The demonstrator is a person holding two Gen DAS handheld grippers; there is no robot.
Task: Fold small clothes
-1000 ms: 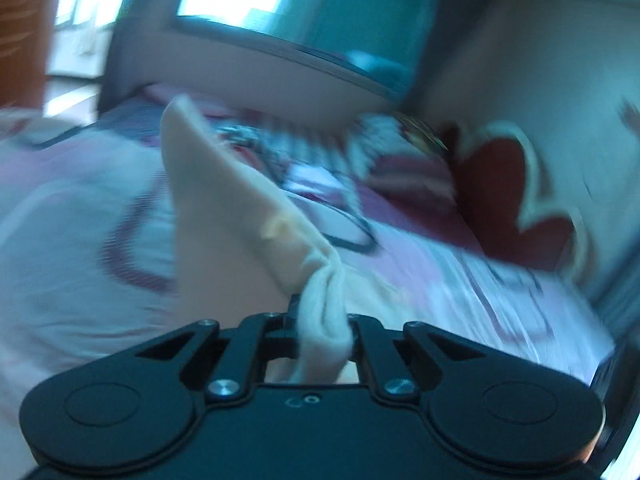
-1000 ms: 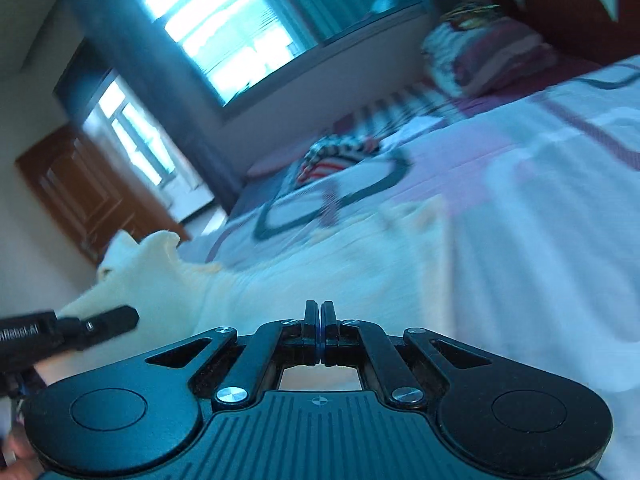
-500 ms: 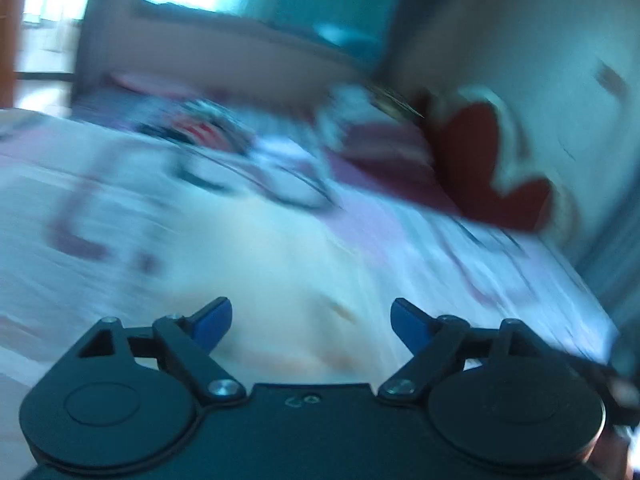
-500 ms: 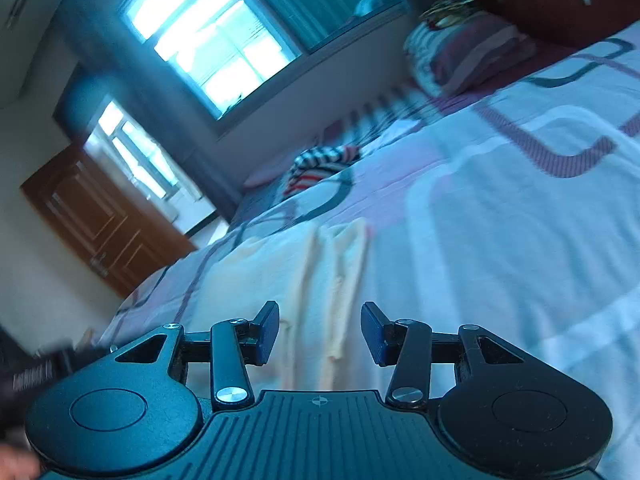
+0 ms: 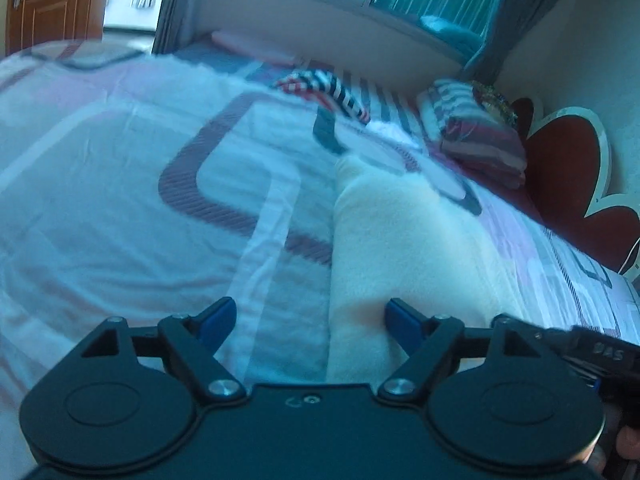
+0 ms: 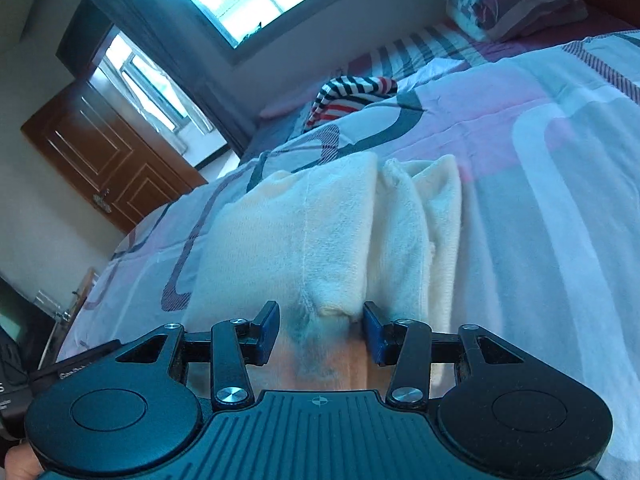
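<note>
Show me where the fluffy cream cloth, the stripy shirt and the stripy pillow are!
cream cloth (image 6: 320, 236): right wrist view, on its folded top layer.
striped shirt (image 6: 352, 92): right wrist view, middle of the crumpled heap.
striped pillow (image 5: 480, 140): left wrist view, on its near face.

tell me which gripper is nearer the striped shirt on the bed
Hard to say; both are far from the striped shirt. The left gripper and right gripper, both closing, sit at the cream garment.
</note>
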